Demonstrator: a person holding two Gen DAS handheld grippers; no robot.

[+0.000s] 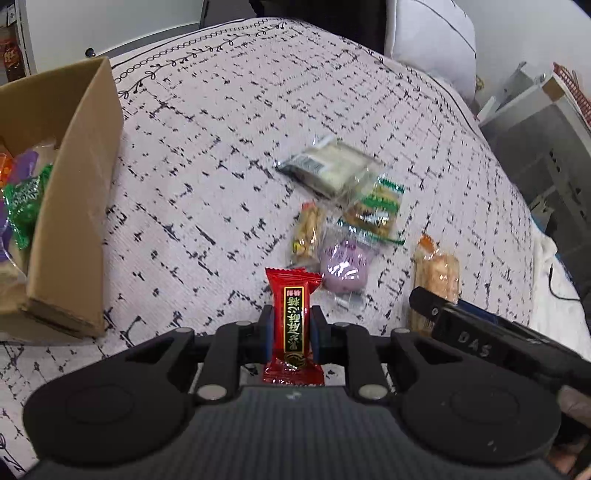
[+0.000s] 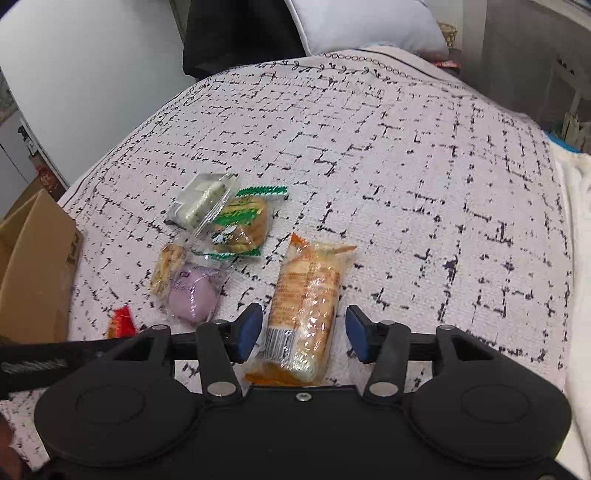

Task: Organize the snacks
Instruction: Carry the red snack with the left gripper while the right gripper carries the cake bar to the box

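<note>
Snacks on patterned cloth, two grippers engaged

Left gripper (image 1: 291,326) clamped on red candy packet (image 1: 293,325), gold lettering on black strip, held upright. Right gripper (image 2: 303,334) wide open, straddling orange-clear cracker pack (image 2: 304,302) lying on the tablecloth (image 2: 424,184). Cardboard box (image 1: 74,221) stands left.

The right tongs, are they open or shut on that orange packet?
Open. The right tongs straddle the orange packet, with visible gaps between it and both blue pads.

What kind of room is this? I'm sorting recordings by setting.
Probably a bedroom or living room: snack packets lie on a soft white cover with black dashed grid, a plump white pillow sits at its far end, and a brown cardboard box rests on it.
</note>
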